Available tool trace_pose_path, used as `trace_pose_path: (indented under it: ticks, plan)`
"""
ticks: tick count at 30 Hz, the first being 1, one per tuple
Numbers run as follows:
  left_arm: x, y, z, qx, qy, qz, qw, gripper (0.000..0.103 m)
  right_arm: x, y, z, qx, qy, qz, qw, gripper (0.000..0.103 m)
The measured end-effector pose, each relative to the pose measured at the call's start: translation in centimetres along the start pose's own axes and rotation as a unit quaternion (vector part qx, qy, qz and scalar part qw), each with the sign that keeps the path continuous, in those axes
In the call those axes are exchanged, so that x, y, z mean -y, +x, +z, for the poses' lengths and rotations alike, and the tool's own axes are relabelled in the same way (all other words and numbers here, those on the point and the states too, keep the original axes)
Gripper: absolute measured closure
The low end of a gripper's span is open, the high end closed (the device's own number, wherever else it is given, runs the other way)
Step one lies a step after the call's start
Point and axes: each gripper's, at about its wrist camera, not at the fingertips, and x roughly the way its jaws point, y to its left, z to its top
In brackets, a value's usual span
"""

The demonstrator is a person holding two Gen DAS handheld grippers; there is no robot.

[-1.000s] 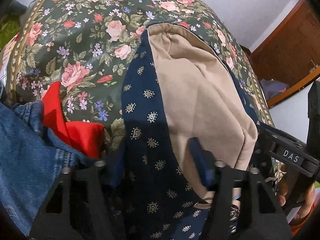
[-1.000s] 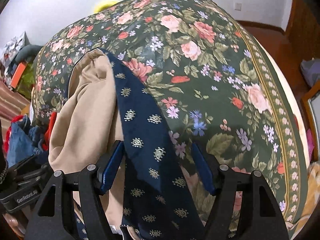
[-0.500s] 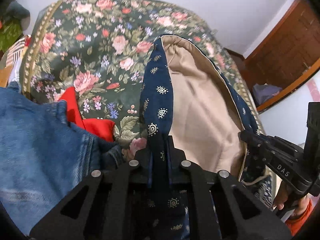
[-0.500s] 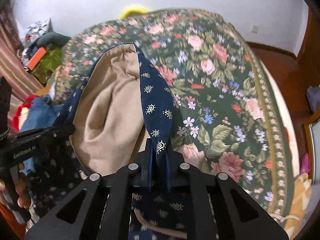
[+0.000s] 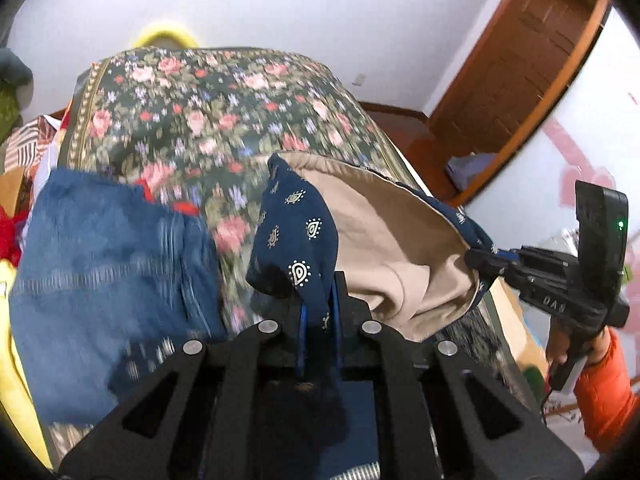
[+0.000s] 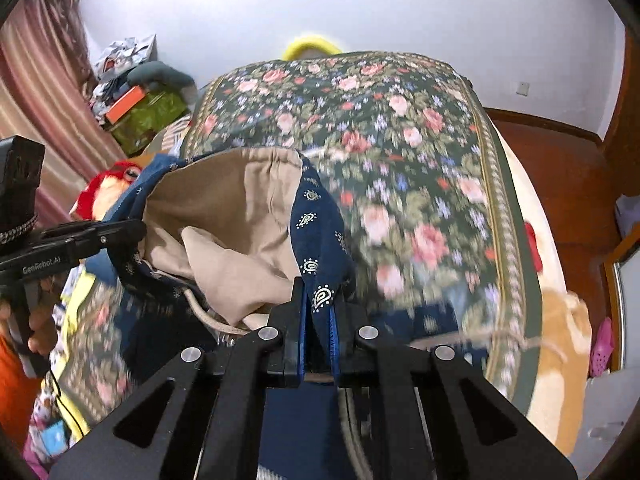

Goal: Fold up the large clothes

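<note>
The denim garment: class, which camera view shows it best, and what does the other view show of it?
The left wrist view. There the denim garment fills the lower left, lying on the floral bedspread beside the navy garment, though blurred. The right wrist view shows none of it clearly; the lifted navy garment covers that side.

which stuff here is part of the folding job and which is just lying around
In the job:
navy patterned garment, tan lining showing
left claw, shut on it
right claw, shut on it
floral bedspread, the work surface

Lying about:
jeans
red cloth
orange box
</note>
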Motion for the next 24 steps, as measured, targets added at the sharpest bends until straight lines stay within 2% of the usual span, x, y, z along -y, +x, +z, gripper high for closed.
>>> trace_pose_path:
  ticks: [6,14,17,20,24]
  plan:
    - [0.9,-0.9,-6.2,-0.014,0.012,0.024,0.9995,0.093,0.8,-1.4,-5.0,-0.015,0.021,0.002,1.0,0.095]
    - [-1.2,0.7,-12.4,-0.049,-0.033,0.049,0.9971,0.093,2.0,0.3,-9.7,-0.041,0.052,-0.025,0.997,0.095]
    - [-2.0,1.5,-14.0,-0.055,-0.048,0.054,0.9959,0.091,2.4,1.2,-10.7,-0.049,0.064,-0.032,0.996,0.094]
    - [-2.0,1.7,-14.8,-0.047,-0.04,0.056,0.9965,0.089,2.6,1.4,-11.4,-0.052,0.074,-0.032,0.995,0.093]
    - [-1.5,1.6,-14.8,-0.05,-0.023,0.079,0.9953,0.078,2.3,0.6,-11.2,-0.056,0.076,-0.03,0.995,0.088]
